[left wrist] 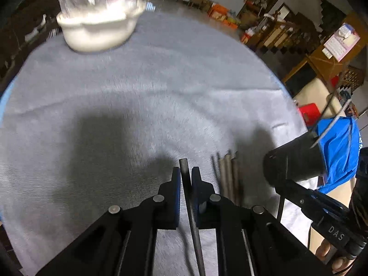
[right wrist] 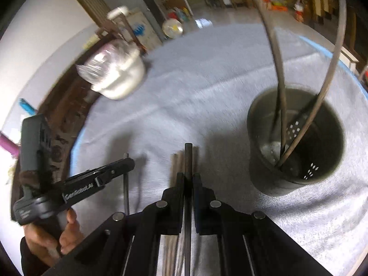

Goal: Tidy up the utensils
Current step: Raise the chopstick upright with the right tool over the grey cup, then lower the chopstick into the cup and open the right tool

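We are clamping one chopstick (left wrist: pixel 186 184) in left gripper (left wrist: pixel 185 172), another chopstick (right wrist: pixel 188 161) in right gripper (right wrist: pixel 188 177) (spares lying beneath), intending perforated holder (right wrist: pixel 296 138) near table's right edge.

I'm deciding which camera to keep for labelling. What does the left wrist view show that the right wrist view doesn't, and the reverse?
Only the left wrist view shows the blue cloth beyond the table edge.

Only the right wrist view looks into the utensil holder, with two chopsticks standing inside, and shows the hand holding the left hand-held gripper.

Both show each hand-held gripper shut on a dark chopstick, the loose chopsticks on the grey cloth, and the white pot.
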Motion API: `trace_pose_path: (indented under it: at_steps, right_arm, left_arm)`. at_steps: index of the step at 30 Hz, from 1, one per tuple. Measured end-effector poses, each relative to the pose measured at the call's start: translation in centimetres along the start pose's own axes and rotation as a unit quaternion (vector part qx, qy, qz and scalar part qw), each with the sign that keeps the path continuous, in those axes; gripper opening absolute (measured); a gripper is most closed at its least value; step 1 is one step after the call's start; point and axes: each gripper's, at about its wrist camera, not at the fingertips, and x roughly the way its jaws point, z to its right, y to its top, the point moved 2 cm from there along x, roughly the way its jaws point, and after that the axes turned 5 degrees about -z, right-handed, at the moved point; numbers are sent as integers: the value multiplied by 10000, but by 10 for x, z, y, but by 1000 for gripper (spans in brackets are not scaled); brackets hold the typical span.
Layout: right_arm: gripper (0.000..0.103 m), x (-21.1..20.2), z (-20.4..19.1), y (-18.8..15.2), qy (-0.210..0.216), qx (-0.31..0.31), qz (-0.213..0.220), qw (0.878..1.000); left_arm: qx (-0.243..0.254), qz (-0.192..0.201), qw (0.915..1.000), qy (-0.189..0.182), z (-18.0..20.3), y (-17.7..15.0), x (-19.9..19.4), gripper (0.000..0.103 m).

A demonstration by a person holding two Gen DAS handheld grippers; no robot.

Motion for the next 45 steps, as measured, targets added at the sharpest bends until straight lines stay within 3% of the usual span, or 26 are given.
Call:
trace_pose_path:
  at_steps: [9, 17, 28, 32, 45]
  right_arm:
    - [8, -65, -17, -17, 495, -325, 730, 9956]
    - [8, -105, -26, -31, 657, -553, 1036, 9909]
    - [8, -135, -17, -45, 658, -514, 1224, 9890]
    - [8, -150, -14, -44, 542, -542, 1479, 9860]
    - [8, -216, 14, 8, 350, -242, 2451, 9686]
  left_arm:
    - [380, 966, 9946, -46, 37, -14, -85, 7]
    - [722, 1597, 9845, 14, 66, -37, -142, 7]
    - [975, 1866, 9775, 83, 88, -58, -168, 7]
    - [990, 1974, 9753, 69, 95, -59, -177, 7]
    - [1078, 2501, 9622, -40, 141, -21, -206, 7]
